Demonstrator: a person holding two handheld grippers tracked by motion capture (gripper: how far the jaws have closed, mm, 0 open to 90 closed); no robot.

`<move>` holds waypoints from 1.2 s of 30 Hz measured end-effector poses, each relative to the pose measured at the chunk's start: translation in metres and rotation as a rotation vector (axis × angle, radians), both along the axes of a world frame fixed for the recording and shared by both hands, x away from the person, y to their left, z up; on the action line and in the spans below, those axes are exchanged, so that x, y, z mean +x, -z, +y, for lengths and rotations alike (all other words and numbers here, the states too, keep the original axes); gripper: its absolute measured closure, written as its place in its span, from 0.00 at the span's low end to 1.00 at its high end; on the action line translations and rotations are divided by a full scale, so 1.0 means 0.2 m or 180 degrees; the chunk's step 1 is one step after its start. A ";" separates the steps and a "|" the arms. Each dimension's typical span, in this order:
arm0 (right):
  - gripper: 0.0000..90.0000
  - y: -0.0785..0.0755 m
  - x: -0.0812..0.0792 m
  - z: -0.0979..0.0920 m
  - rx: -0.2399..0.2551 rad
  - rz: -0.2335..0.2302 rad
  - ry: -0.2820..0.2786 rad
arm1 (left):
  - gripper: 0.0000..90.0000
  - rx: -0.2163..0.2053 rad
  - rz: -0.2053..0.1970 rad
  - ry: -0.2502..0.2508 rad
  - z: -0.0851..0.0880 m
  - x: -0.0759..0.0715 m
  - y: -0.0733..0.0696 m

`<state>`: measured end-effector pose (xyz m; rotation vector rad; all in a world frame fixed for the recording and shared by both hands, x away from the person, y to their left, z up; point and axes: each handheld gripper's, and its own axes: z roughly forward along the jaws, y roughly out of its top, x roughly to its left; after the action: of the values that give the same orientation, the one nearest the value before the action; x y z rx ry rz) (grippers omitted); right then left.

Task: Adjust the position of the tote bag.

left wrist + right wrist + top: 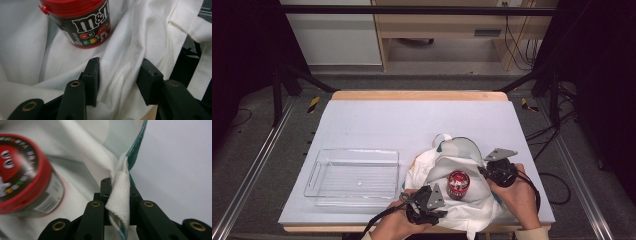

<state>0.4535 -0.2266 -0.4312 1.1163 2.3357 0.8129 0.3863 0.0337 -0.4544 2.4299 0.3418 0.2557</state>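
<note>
A white cloth bag (pixel 447 162) with a green-edged print lies crumpled at the table's front right. On it, in a hollow of the cloth, stands a red-lidded M&M's candy can (pixel 457 184). My left gripper (pixel 432 200) is at the bag's near left edge. In the left gripper view its jaws (pixel 120 75) stand apart with a ridge of white cloth (pixel 120 50) between them, and the can (pixel 80 22) is just beyond. My right gripper (pixel 488 171) is at the bag's right side. In the right gripper view it (pixel 119 187) is shut on a folded strip of the bag's rim (pixel 121 202), with the can (pixel 22 175) to its left.
A clear plastic tray (pixel 354 151) with handles sits empty at the front left of the white table (pixel 412 120). The bag hangs slightly over the table's front edge. Dark frame posts flank the table.
</note>
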 end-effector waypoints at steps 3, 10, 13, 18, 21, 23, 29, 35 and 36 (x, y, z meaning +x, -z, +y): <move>0.90 0.02 0.03 -0.04 0.0156 0.0024 0.0110 | 0.69 0.0055 -0.0034 -0.0007 0.00 -0.01 0.00; 0.90 0.06 0.08 -0.10 0.0390 0.0093 0.0240 | 0.76 0.0105 -0.0065 -0.0003 0.00 -0.01 0.01; 0.90 0.07 0.09 -0.10 0.0394 0.0119 0.0278 | 0.79 0.0104 -0.0076 0.0004 0.01 -0.01 0.01; 0.88 0.07 0.08 -0.11 0.0446 0.0091 0.0274 | 0.84 0.0092 -0.0106 -0.0055 0.01 -0.02 0.01; 0.86 0.07 0.08 -0.11 0.0454 0.0081 0.0273 | 0.86 0.0110 -0.0130 -0.0047 0.00 -0.03 0.01; 0.85 0.07 0.08 -0.12 0.0460 0.0067 0.0279 | 0.89 0.0124 -0.0144 -0.0026 0.01 -0.03 0.01; 0.82 0.07 0.08 -0.11 0.0397 0.0028 0.0279 | 0.89 0.0085 -0.0109 -0.0027 0.02 -0.04 0.01; 0.55 0.02 0.04 -0.12 0.0407 -0.0057 0.0326 | 0.79 -0.0040 -0.0037 -0.0055 0.03 -0.03 -0.02; 0.51 0.01 0.03 -0.12 0.0411 -0.0084 0.0323 | 0.78 -0.0057 -0.0044 -0.0070 0.03 -0.03 -0.03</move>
<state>0.4589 -0.2509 -0.4329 1.2584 2.2119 0.9459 0.3793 0.0401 -0.4493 2.4069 0.3633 0.2778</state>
